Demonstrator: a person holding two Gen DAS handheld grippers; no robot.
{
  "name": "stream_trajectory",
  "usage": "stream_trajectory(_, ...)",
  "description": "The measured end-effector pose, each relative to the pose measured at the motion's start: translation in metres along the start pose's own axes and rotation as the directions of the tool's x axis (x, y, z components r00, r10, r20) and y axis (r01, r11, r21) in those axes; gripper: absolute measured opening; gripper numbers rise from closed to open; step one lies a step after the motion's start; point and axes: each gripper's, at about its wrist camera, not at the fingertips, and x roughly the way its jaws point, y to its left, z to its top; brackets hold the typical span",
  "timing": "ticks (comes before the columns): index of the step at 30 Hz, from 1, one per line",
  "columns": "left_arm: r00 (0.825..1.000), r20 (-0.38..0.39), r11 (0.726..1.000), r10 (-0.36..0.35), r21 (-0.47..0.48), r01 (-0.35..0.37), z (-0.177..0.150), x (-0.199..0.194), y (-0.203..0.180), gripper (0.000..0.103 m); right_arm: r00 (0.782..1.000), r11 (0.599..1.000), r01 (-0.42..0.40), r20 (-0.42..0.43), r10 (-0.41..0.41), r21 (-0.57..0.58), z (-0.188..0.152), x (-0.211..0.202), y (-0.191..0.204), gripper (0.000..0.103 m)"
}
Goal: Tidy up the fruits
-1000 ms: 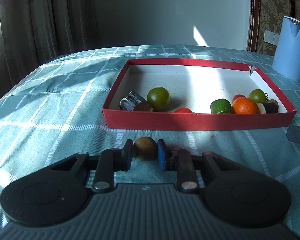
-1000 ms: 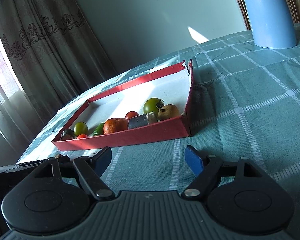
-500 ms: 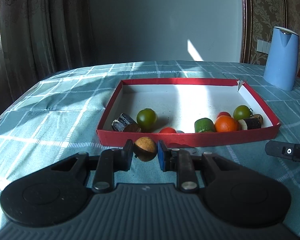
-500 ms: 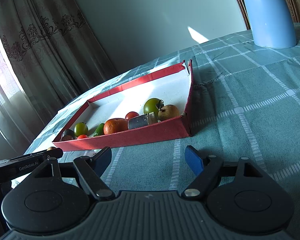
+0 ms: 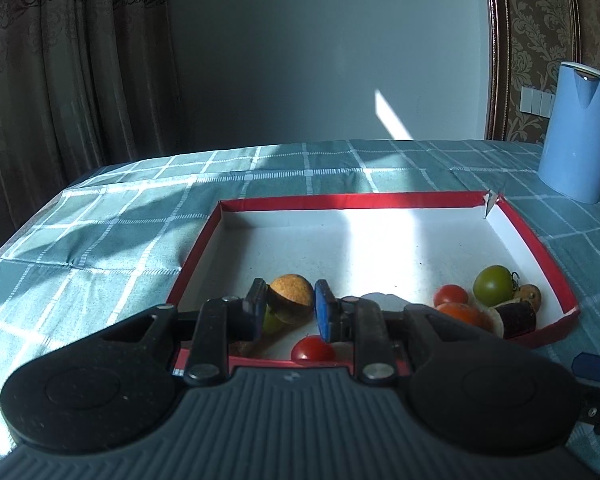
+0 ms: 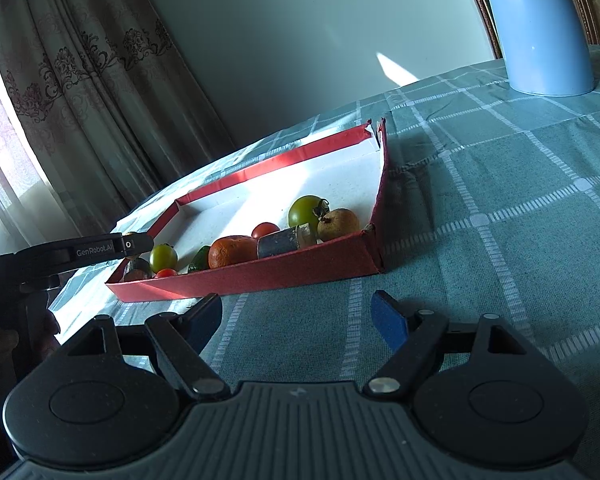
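My left gripper [image 5: 291,308] is shut on a small round brown fruit [image 5: 291,297] and holds it in the air over the near left part of the red box [image 5: 536,248]. Inside the box lie a red tomato [image 5: 313,350], a green tomato [image 5: 493,291], an orange [image 5: 462,314] and a dark cut piece [image 5: 516,317]. In the right wrist view the same red box [image 6: 268,274] sits ahead, with the left gripper's finger [image 6: 100,249] above its left corner. My right gripper [image 6: 298,318] stands open over the tablecloth with nothing between its fingers.
A blue kettle [image 5: 575,132] stands at the back right on the green checked tablecloth [image 5: 100,240]. Curtains [image 6: 60,100] hang at the left. A blue pad of the right gripper [image 5: 596,366] shows at the right edge of the left wrist view.
My left gripper has lifted the brown fruit off the cloth and carried it forward over the box's near rim. The right gripper has stayed where it was, still open.
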Motion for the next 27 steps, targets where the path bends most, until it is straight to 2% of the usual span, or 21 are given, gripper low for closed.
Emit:
stream_trajectory(6,0.999,-0.036,1.0,-0.015,-0.01,0.015,-0.001,0.021,-0.005,0.023,1.0,1.0,-0.005,-0.003,0.005,-0.003,0.0,0.001,0.002,0.084)
stream_trajectory(13,1.0,-0.024,1.0,-0.015,0.009,0.015,-0.003,0.023,-0.01,0.027,1.0,1.0,-0.009,-0.004,0.009,-0.004,0.0,0.001,0.003,0.086)
stream_trajectory(14,1.0,-0.022,1.0,-0.011,0.01,0.011,-0.003,0.023,-0.01,0.032,1.0,1.0,-0.01,-0.004,0.01,-0.004,-0.001,0.002,0.003,0.086)
stream_trajectory(15,1.0,-0.021,1.0,-0.006,0.01,0.006,-0.003,0.022,-0.01,0.043,1.0,1.0,-0.01,-0.004,0.01,-0.003,-0.001,0.001,0.003,0.086)
stream_trajectory(17,1.0,-0.014,1.0,0.003,0.009,-0.003,-0.004,0.02,-0.01,0.052,1.0,1.0,-0.01,-0.004,0.01,-0.003,-0.001,0.002,0.003,0.086)
stream_trajectory(22,1.0,-0.031,1.0,-0.006,-0.013,0.006,-0.009,0.014,-0.009,0.052,1.0,1.0,-0.02,-0.001,0.02,0.006,0.0,0.001,0.001,0.086)
stream_trajectory(23,0.999,-0.032,1.0,-0.008,-0.018,0.008,-0.011,0.01,-0.008,0.055,1.0,1.0,-0.02,-0.001,0.02,0.006,0.001,0.001,0.001,0.086)
stream_trajectory(25,1.0,-0.025,1.0,-0.009,-0.024,0.009,-0.017,0.001,-0.008,0.065,1.0,1.0,-0.01,0.006,0.01,0.005,0.0,0.0,0.001,0.086)
stream_trajectory(27,1.0,-0.006,0.999,0.0,-0.032,0.0,-0.023,-0.011,-0.008,0.085,1.0,1.0,-0.001,0.02,0.001,0.001,0.0,-0.002,0.001,0.087)
